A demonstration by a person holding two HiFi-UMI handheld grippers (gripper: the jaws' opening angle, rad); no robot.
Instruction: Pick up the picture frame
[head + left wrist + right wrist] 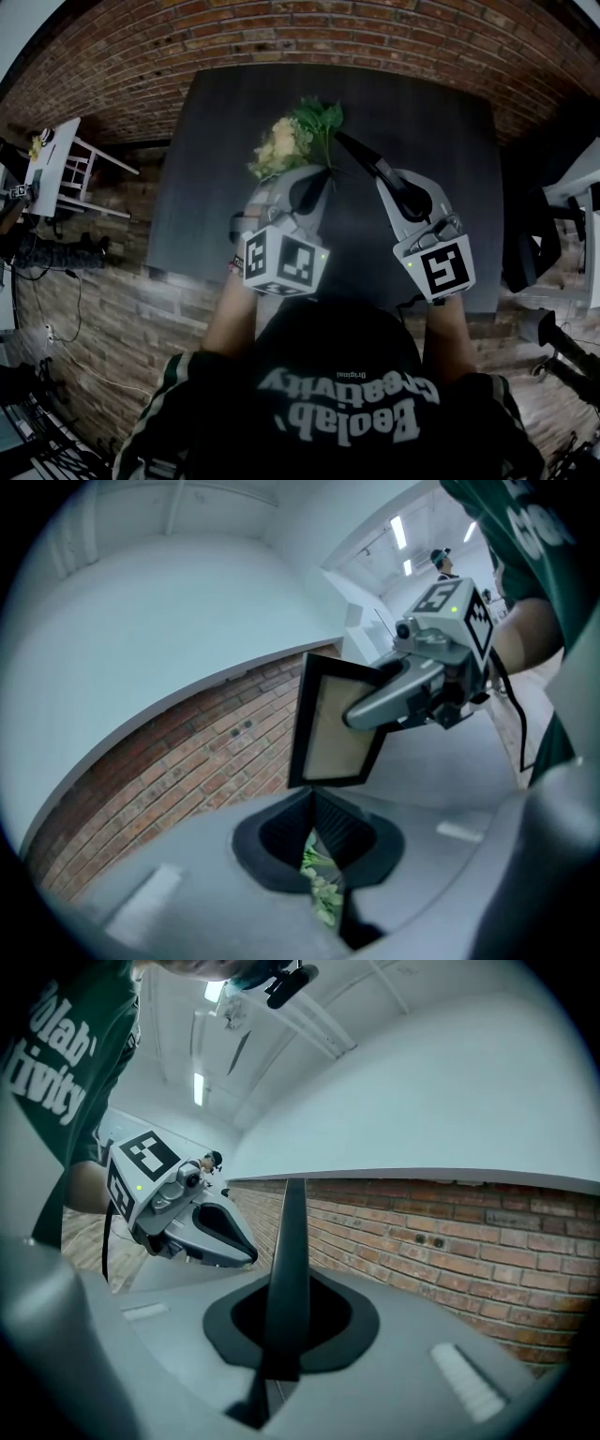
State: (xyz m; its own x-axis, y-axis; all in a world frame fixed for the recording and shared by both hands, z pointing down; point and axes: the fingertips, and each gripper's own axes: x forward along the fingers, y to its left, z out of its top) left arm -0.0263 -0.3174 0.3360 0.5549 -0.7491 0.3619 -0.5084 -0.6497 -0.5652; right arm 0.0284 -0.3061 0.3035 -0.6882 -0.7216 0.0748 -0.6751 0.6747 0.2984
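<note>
Room: I am looking down on a dark table [441, 122] standing against a red brick wall [375, 28], with a white chair [66, 169] off to the left.

Item 1, picture frame [328, 728]: black border, pale panel. It is standing upright over the table, gripped by one side edge. From the head view I am seeing it only as a thin dark strip, just right of the flowers. In the right gripper view it is showing edge-on, rising straight up out of the jaws.

Item 2, right gripper [373, 169]: its jaws are clenching on the picture frame, the pads pressing both faces.

Item 3, bouquet [291, 139]: pale blooms and green leaves, fanning out beyond the jaw tips above the middle of the table.

Item 4, left gripper [323, 855]: its jaws are closing tight on the green stems of the bouquet, which are showing in the narrow slot between them. It is sitting just beside the right gripper, the two tips near each other.

Item 5, person: I am seeing a dark shirt [337, 403] with pale lettering at the bottom, both forearms reaching forward.
</note>
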